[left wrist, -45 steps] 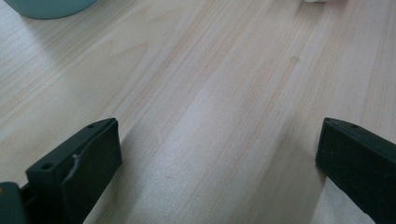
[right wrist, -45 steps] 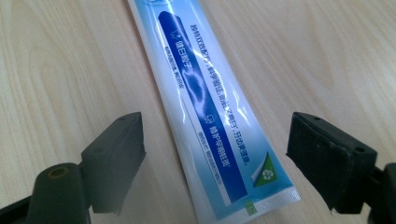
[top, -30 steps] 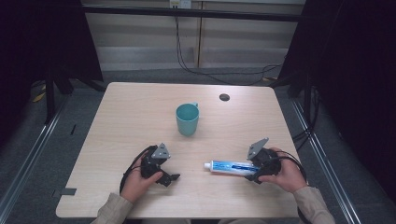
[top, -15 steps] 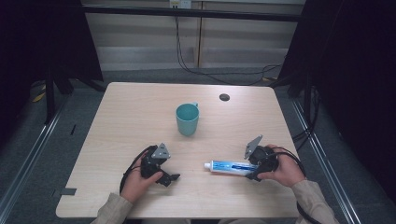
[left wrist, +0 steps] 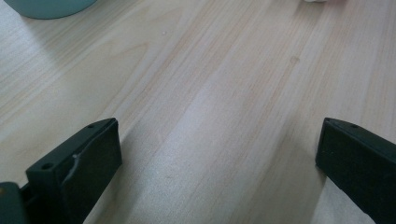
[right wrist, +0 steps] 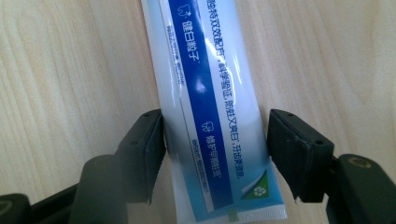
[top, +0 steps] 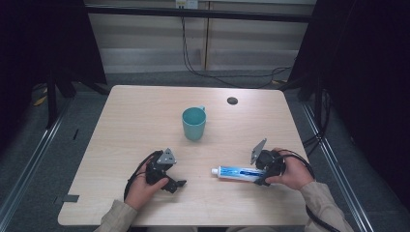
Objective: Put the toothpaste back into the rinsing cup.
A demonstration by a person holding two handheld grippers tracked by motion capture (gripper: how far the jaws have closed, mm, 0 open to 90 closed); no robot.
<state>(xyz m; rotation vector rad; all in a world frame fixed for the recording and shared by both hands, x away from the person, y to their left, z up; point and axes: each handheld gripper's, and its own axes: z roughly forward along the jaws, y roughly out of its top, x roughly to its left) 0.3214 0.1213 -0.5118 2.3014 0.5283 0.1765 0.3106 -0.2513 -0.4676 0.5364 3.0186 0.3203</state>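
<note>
A white and blue toothpaste tube (top: pixel 237 172) lies flat on the table at the front right, its cap end pointing left. My right gripper (top: pixel 258 176) straddles its crimped end. In the right gripper view the tube (right wrist: pixel 210 93) runs up between the jaws of my right gripper (right wrist: pixel 215 140), which have just been closing. One pad (right wrist: pixel 156 140) meets the tube's edge and the other stands a hair off; the tube is not squeezed. My left gripper (top: pixel 178 186) rests at the front left, open (left wrist: pixel 217 154) over bare wood.
A teal cup (top: pixel 194 123) stands upright mid-table, and its base edge (left wrist: pixel 46 7) is in the left gripper view. A small dark disc (top: pixel 232 100) lies near the far edge. The wooden table (top: pixel 145 111) is surrounded by dark frames and cables.
The right hand has turned slightly, tipping its grey plate more upright, and has settled over the tube's end. The left hand and the tube have not moved.
</note>
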